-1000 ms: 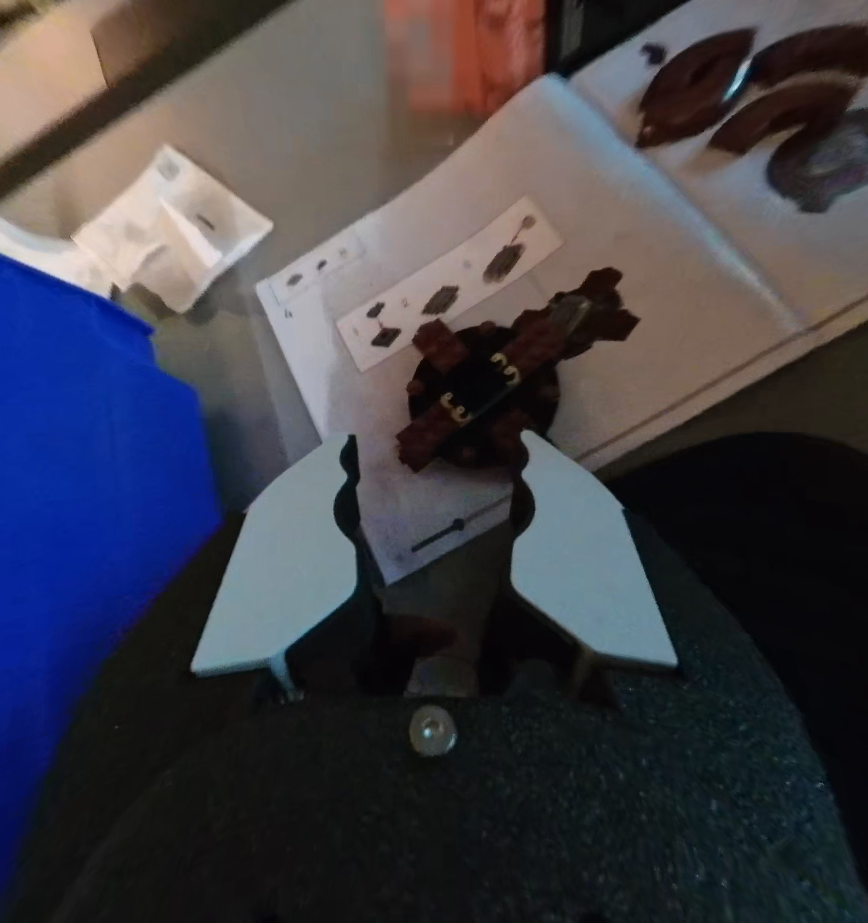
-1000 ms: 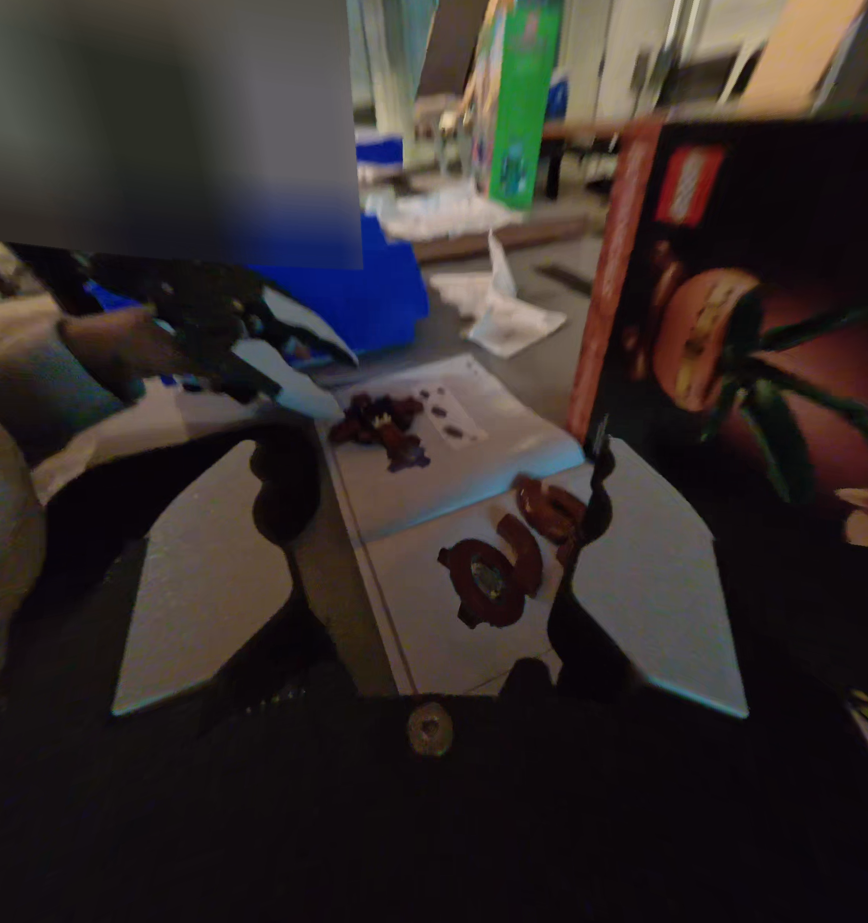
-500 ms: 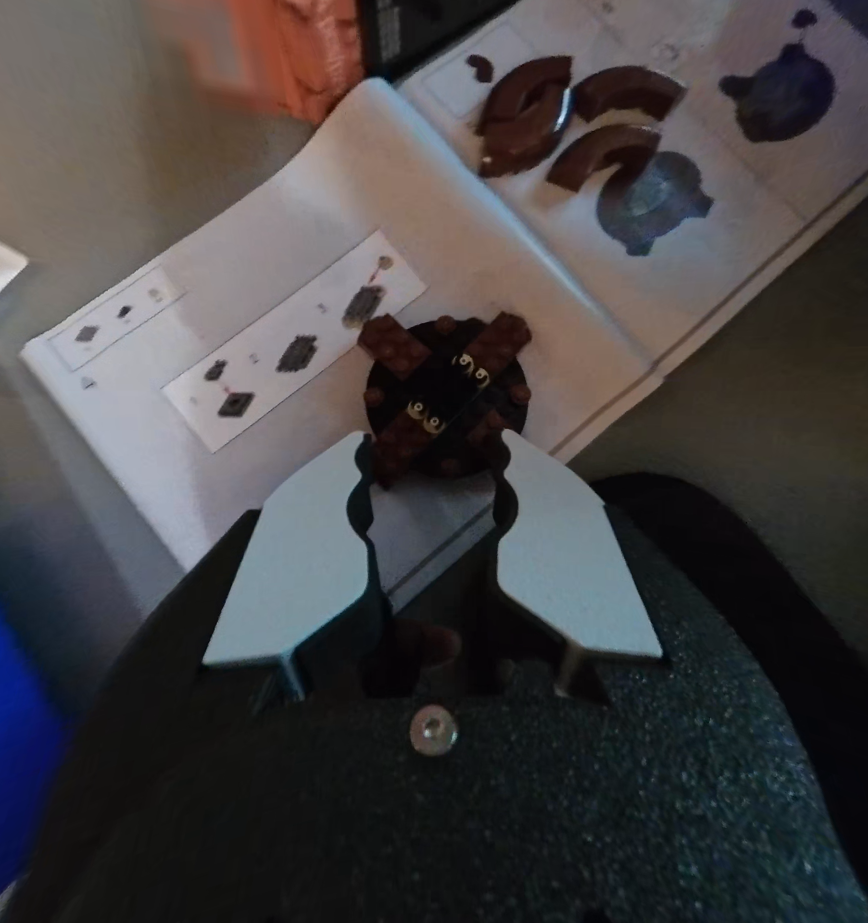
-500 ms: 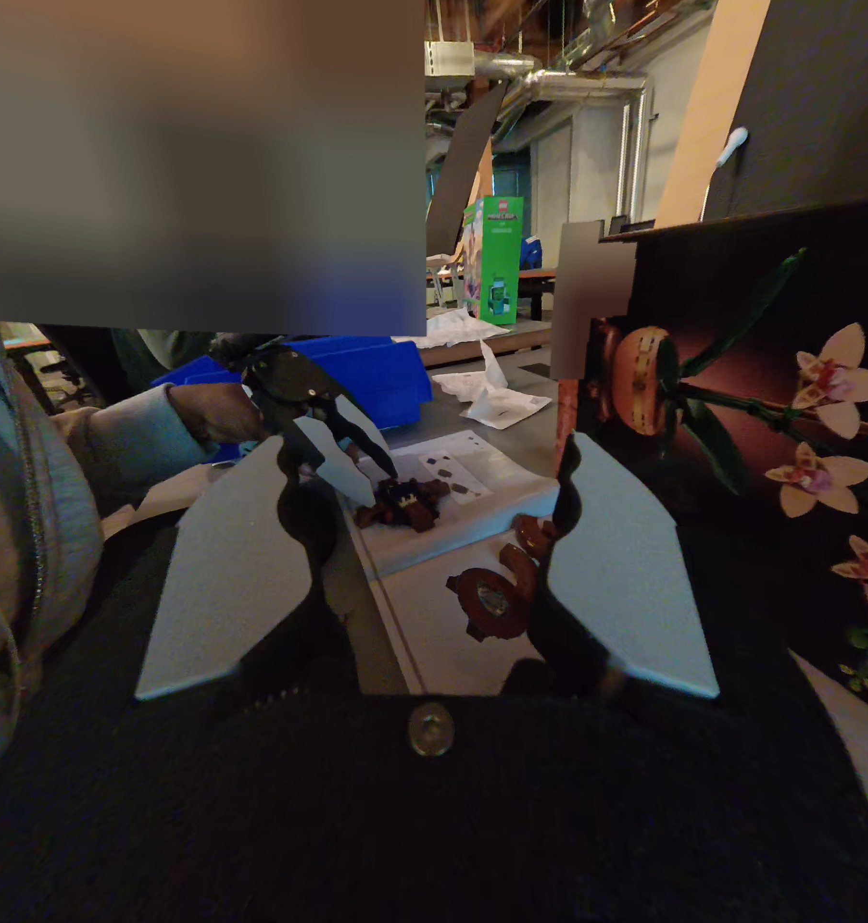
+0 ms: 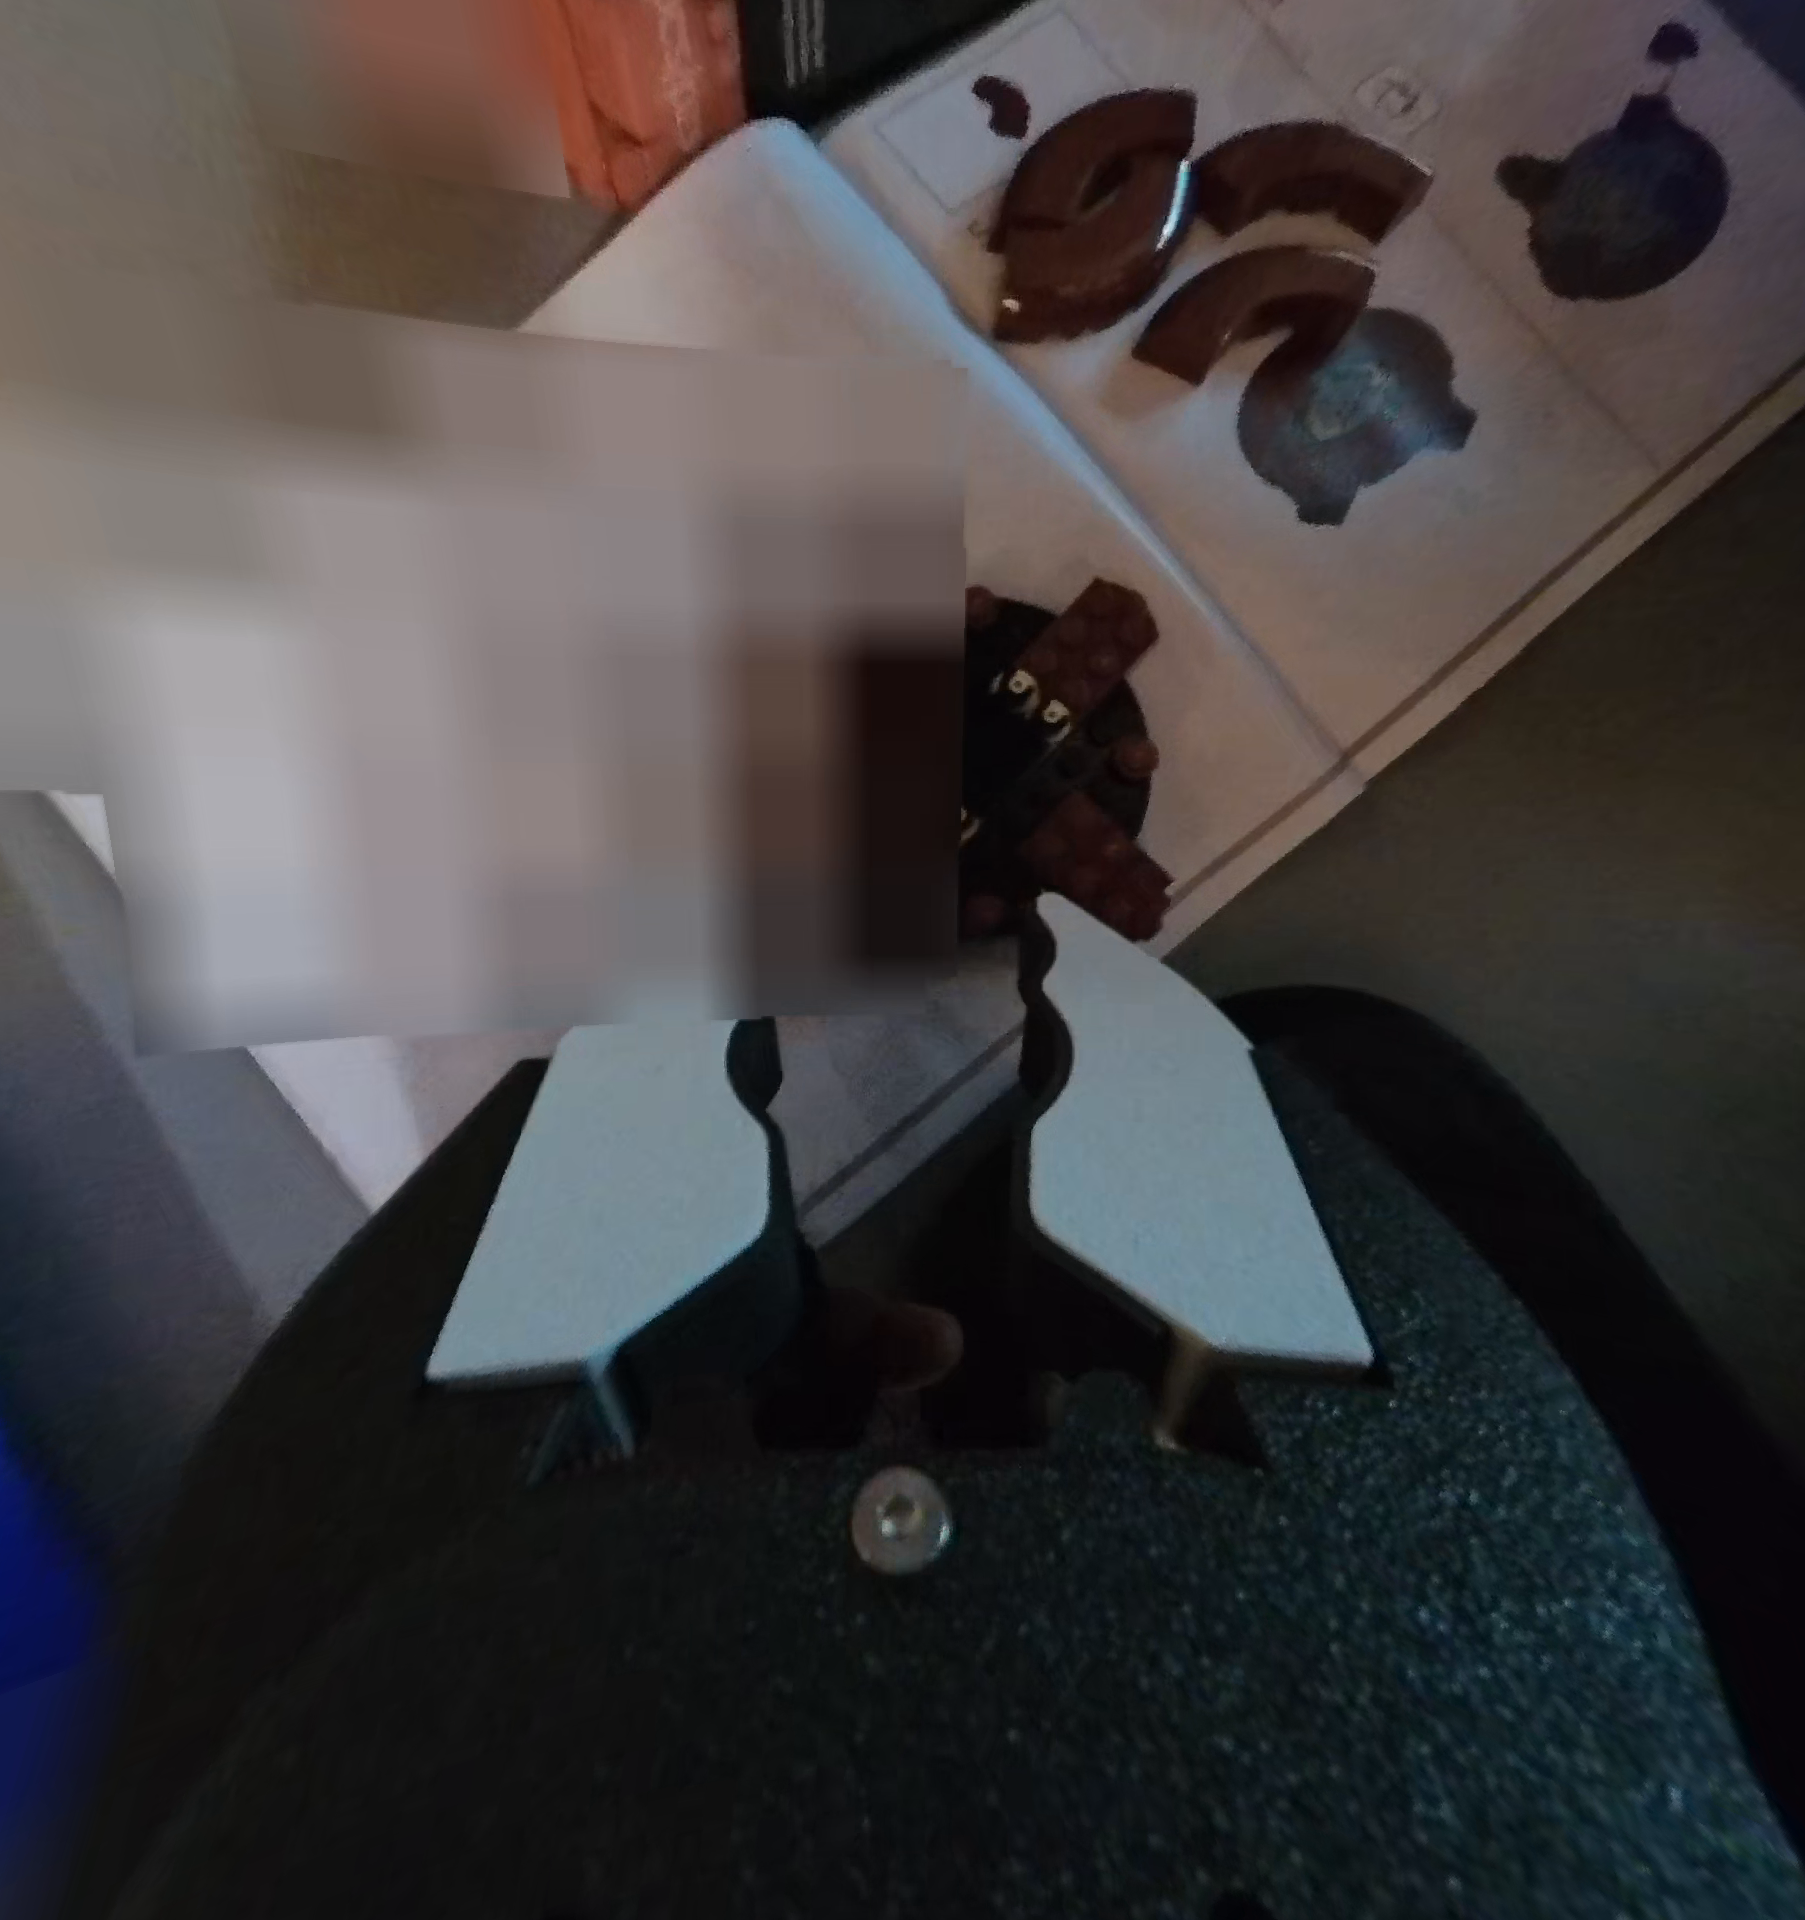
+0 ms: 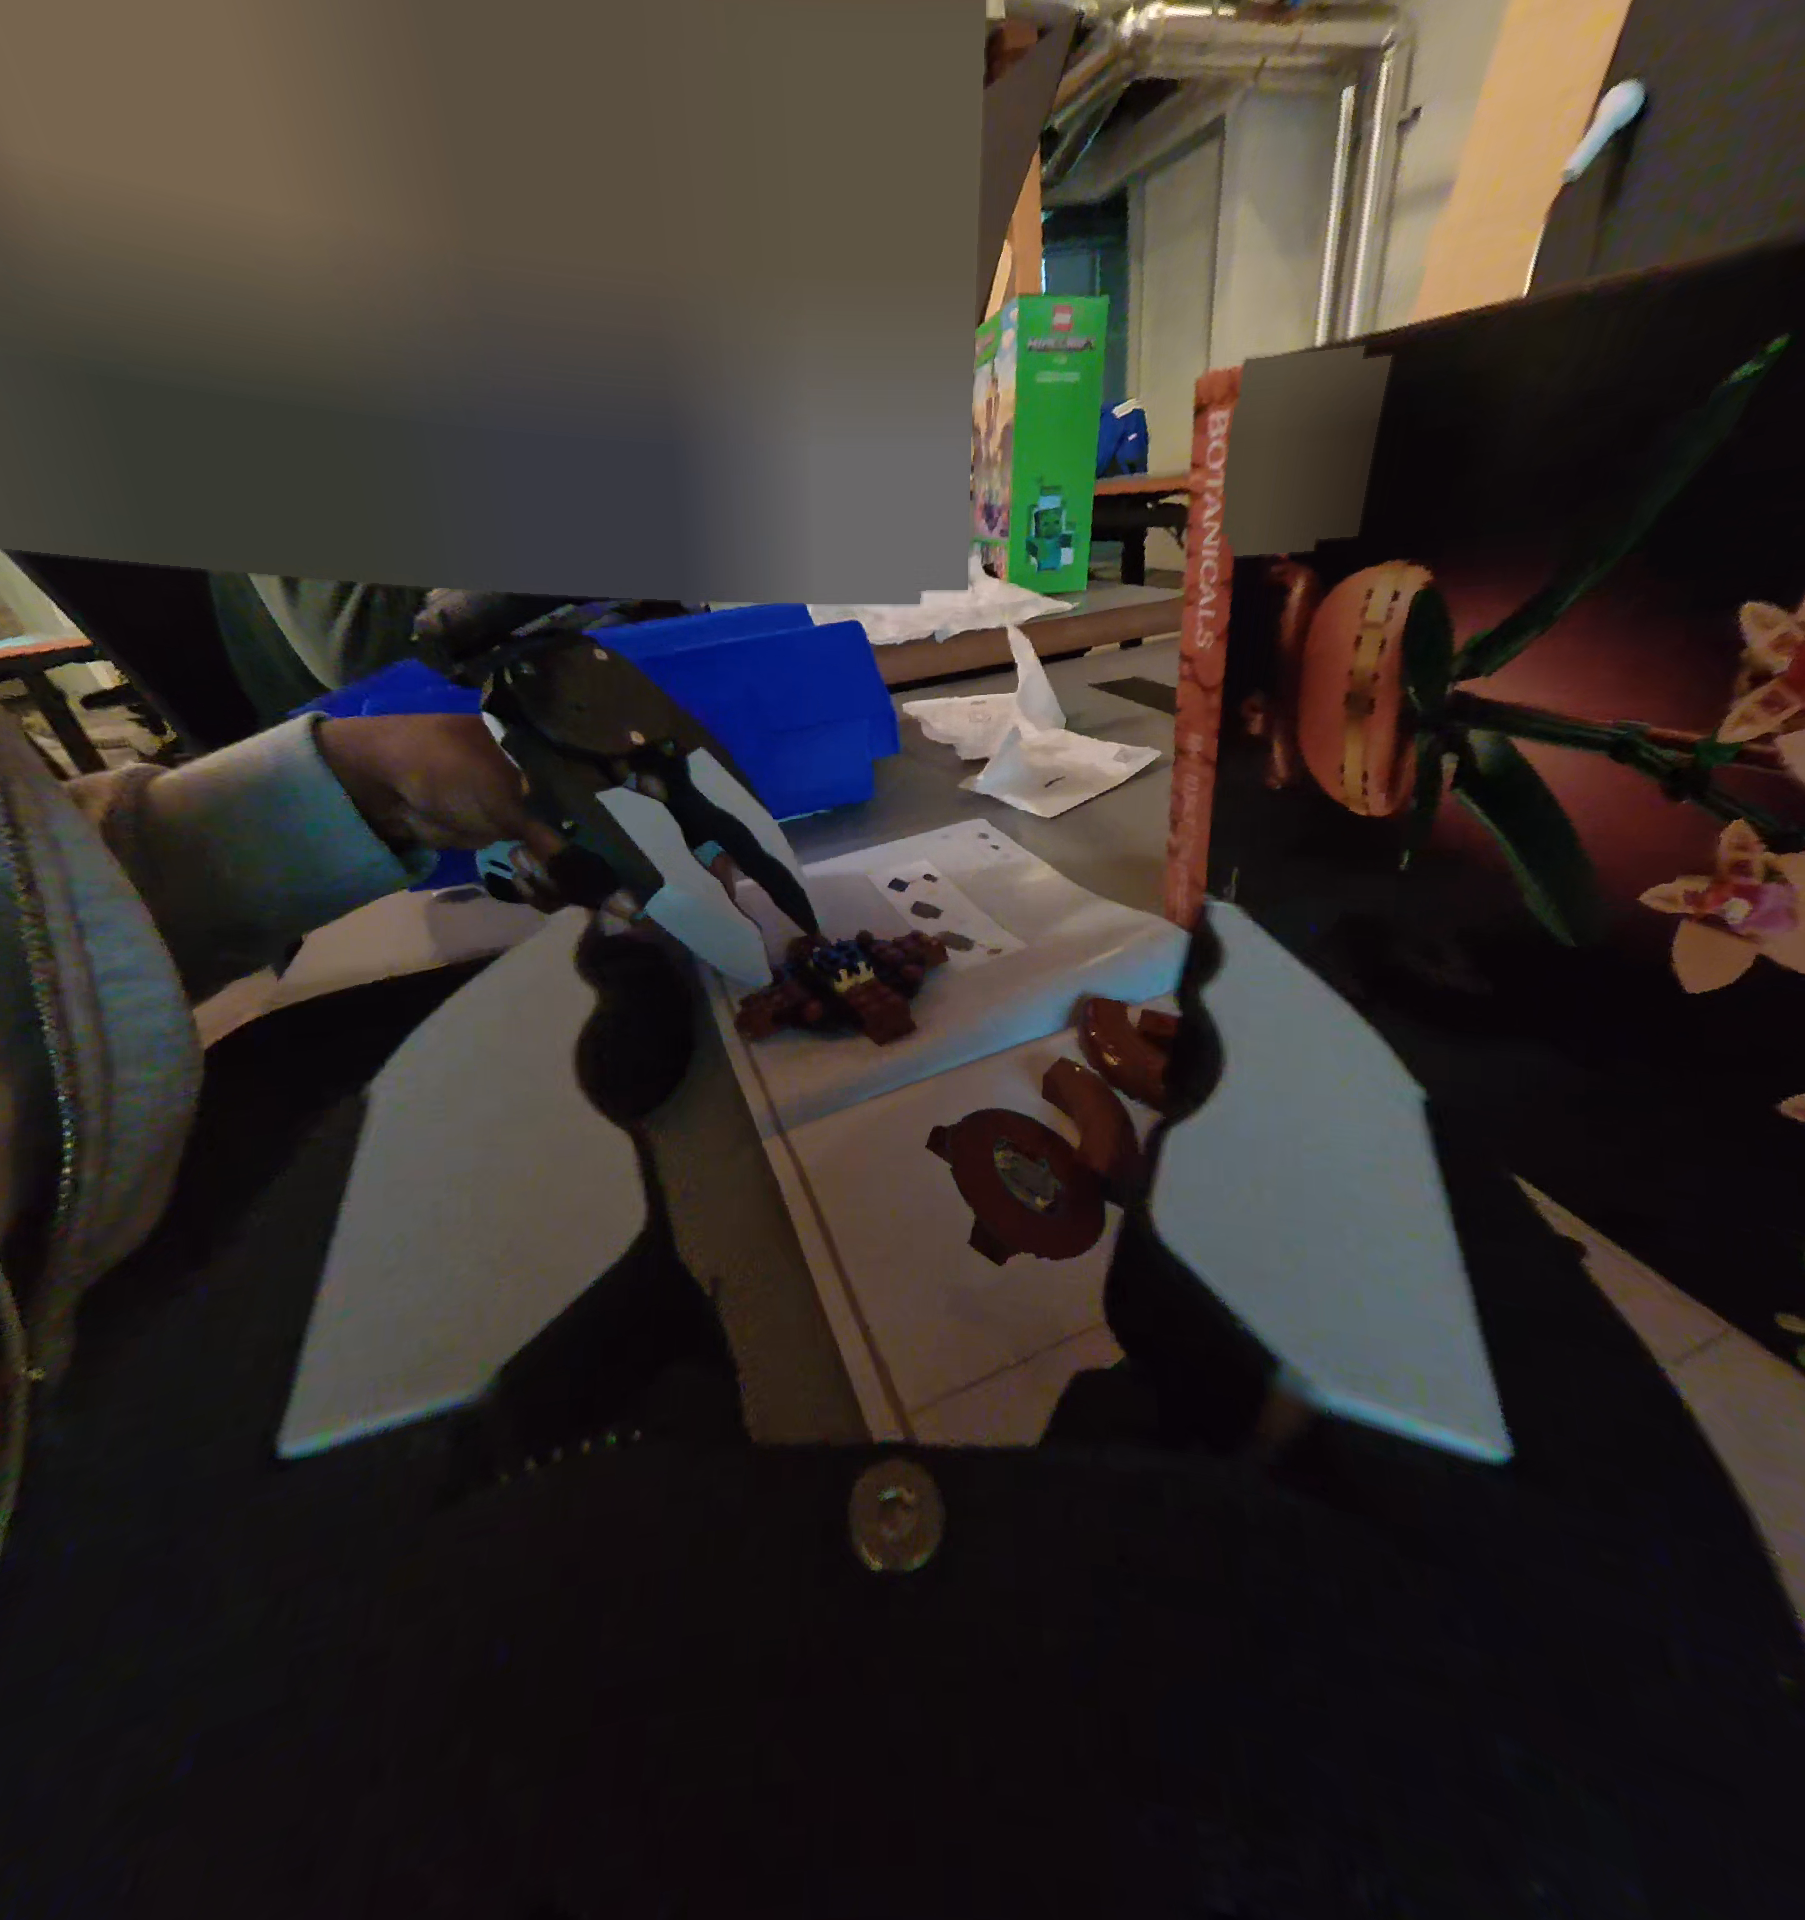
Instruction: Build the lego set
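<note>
Two grippers: our left gripper (image 6: 773, 951) pinches the brown brick assembly (image 6: 841, 982) between its fingertips, while our right gripper (image 6: 882, 987) gapes wide, curved brown pieces (image 6: 1074, 1122) beside its right finger.

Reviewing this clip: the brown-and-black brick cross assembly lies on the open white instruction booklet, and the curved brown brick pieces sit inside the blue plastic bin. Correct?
Not quite. The curved brown brick pieces lie on the open white instruction booklet, on its nearer page, not in the blue plastic bin. The right wrist view shows this. The brown-and-black brick cross assembly does lie on the booklet, as stated.
</note>
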Demonstrator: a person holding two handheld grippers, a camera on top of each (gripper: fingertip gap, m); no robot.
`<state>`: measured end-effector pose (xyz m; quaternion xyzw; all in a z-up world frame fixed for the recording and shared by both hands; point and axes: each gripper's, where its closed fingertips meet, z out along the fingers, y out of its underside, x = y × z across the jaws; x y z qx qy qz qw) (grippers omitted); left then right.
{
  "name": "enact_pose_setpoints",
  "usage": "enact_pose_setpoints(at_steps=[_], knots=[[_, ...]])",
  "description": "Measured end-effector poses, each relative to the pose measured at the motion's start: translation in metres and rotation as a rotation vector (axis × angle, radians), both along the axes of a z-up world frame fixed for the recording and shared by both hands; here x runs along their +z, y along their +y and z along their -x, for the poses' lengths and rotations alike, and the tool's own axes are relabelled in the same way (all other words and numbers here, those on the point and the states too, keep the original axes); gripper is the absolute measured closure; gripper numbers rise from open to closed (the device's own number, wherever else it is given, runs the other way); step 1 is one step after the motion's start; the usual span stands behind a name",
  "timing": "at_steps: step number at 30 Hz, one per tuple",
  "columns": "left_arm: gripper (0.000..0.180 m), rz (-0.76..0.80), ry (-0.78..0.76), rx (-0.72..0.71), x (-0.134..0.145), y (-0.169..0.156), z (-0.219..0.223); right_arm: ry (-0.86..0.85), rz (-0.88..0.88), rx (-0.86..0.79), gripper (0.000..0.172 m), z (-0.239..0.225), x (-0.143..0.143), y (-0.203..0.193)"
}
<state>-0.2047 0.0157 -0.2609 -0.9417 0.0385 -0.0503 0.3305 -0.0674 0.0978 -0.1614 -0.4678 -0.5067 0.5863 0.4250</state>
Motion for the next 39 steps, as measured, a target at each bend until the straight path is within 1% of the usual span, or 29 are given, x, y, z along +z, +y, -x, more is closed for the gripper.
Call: enact_pose_setpoints(at_steps=[2,3,5,7,10,13,14,16,19,20,22,24,26,28,30,32,33,34,36,39], knots=[[0.137,-0.001,-0.009,-0.031,-0.001,0.004,-0.007,-0.017,0.033,-0.003,0.051,0.003,-0.003,0.0],[0.137,-0.004,-0.011,-0.049,0.0,0.006,-0.011,-0.024,0.052,-0.003,0.048,0.004,-0.004,0.0],[0.138,-0.013,-0.031,-0.086,0.0,0.01,-0.021,-0.026,0.074,0.004,0.049,0.004,-0.005,0.001],[0.137,-0.016,-0.029,-0.1,-0.001,0.011,-0.026,-0.022,0.083,0.003,0.053,0.003,-0.004,0.003],[0.139,-0.043,-0.015,-0.094,0.002,0.01,-0.023,-0.022,0.063,-0.02,0.064,0.003,-0.005,0.006],[0.141,-0.087,-0.078,-0.081,0.004,0.013,-0.026,-0.084,0.027,-0.05,0.078,0.006,-0.014,0.01],[0.141,-0.093,-0.094,-0.082,0.004,0.015,-0.028,-0.114,0.024,-0.049,0.088,0.007,-0.018,0.009],[0.143,-0.091,-0.092,-0.125,0.005,0.016,-0.033,-0.174,0.034,-0.054,0.113,0.01,-0.023,0.01],[0.142,-0.091,-0.085,-0.167,0.004,0.019,-0.04,-0.194,0.011,-0.059,0.129,0.015,-0.018,0.013],[0.143,-0.093,-0.087,-0.184,0.005,0.019,-0.044,-0.209,-0.018,-0.074,0.131,0.017,-0.016,0.017],[0.142,-0.09,-0.074,-0.223,0.004,0.019,-0.049,-0.268,-0.085,-0.09,0.131,0.021,-0.017,0.025],[0.14,-0.09,-0.071,-0.241,0.004,0.018,-0.05,-0.315,-0.109,-0.076,0.128,0.025,-0.018,0.027],[0.14,-0.113,-0.094,-0.22,0.007,0.019,-0.047,-0.38,-0.067,-0.013,0.119,0.032,-0.025,0.018],[0.14,-0.141,-0.138,-0.182,0.011,0.022,-0.04,-0.473,-0.002,0.096,0.105,0.04,-0.039,-0.002],[0.14,-0.144,-0.179,-0.187,0.012,0.027,-0.039,-0.588,-0.004,0.17,0.105,0.045,-0.059,-0.017],[0.139,-0.089,-0.228,-0.235,0.008,0.027,-0.047,-0.708,-0.02,0.177,0.107,0.046,-0.08,-0.023],[0.139,-0.065,-0.247,-0.265,0.007,0.027,-0.054,-0.749,-0.007,0.184,0.108,0.045,-0.087,-0.025],[0.138,-0.043,-0.248,-0.292,0.005,0.027,-0.06,-0.783,0.015,0.181,0.106,0.044,-0.093,-0.026],[0.139,-0.026,-0.191,-0.321,0.003,0.028,-0.066,-0.803,0.041,0.159,0.105,0.04,-0.096,-0.023],[0.142,-0.017,-0.123,-0.376,0.001,0.028,-0.079,-0.797,0.094,0.141,0.108,0.03,-0.093,-0.018]])
